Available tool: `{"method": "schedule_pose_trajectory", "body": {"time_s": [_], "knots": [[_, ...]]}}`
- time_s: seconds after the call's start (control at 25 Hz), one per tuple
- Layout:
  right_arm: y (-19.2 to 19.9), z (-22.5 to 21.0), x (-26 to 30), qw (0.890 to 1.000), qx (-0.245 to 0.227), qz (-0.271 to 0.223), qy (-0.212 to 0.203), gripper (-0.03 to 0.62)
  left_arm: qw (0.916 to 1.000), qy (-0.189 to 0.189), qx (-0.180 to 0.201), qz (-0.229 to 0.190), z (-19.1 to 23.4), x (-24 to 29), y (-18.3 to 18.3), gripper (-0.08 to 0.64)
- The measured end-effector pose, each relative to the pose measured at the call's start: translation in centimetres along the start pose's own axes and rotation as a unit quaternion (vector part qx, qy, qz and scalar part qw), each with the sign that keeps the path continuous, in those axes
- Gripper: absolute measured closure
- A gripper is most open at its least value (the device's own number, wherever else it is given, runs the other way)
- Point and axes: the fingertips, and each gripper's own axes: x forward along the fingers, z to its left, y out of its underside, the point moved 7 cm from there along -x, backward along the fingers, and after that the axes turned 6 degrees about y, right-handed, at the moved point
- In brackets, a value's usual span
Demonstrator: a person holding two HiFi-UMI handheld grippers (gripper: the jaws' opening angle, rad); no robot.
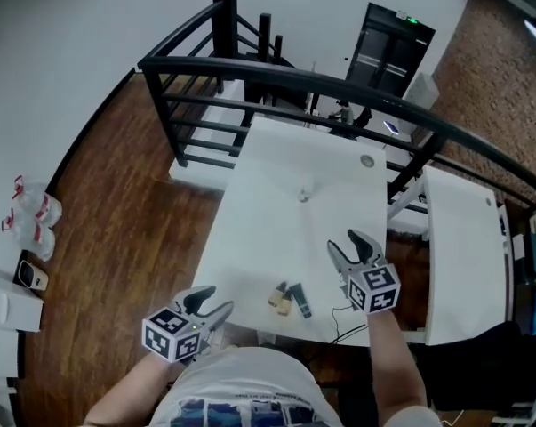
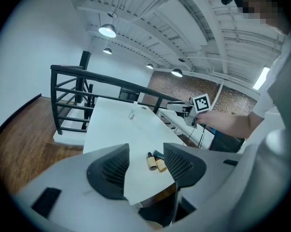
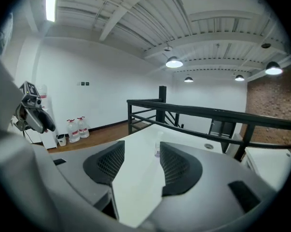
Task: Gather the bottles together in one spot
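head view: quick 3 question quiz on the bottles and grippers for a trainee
1. True or false: the right gripper holds a bottle.
2. Where does the lone clear bottle stand? A) near the middle of the table B) on the floor C) on the railing
3. The grouped bottles lie near the table's front edge. How do the left gripper's jaws stand?
Key: 1 false, its jaws are apart and empty. 2 A. 3 apart, with nothing between them.
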Motion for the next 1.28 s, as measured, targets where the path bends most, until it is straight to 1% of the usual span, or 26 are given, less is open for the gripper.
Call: {"method": "schedule_pose_trajectory", "body": {"time_s": [0.16,0.32,0.44,0.56,0.72,0.92,1.16,1.28], "knots": [[2.5,3.4,-8.4,0.998,0.033,0.011,0.044,0.339,0.9997,0.011,0.018,-0.009,-1.1,-2.4,1.2,0.362],[4.9,7.2,-15.4,0.994,0.064,0.026,0.086,0.339,0.9991,0.006,0.036,-0.018,-1.7,-5.1,2.3,0.362],[6.4,9.8,-19.8,0.989,0.089,0.030,0.117,0.339,0.9985,0.004,0.049,-0.025,-2.3,-6.9,3.3,0.362],[7.8,12.1,-22.9,0.985,0.099,0.036,0.136,0.339,0.9981,0.004,0.054,-0.030,-3.1,-8.0,4.5,0.362],[9.4,15.2,-25.3,0.983,0.102,0.048,0.142,0.339,0.9980,0.003,0.057,-0.028,-4.0,-9.0,6.2,0.362],[10.1,18.1,-26.9,0.985,0.097,0.056,0.134,0.339,0.9981,-0.005,0.052,-0.031,-5.4,-10.3,7.6,0.362],[10.1,19.8,-26.8,0.987,0.088,0.056,0.121,0.339,0.9980,-0.009,0.058,-0.024,-6.3,-10.6,8.3,0.362],[10.2,20.1,-26.2,0.989,0.081,0.062,0.111,0.341,0.9984,0.002,0.048,-0.030,-6.3,-10.6,8.4,0.362]]}}
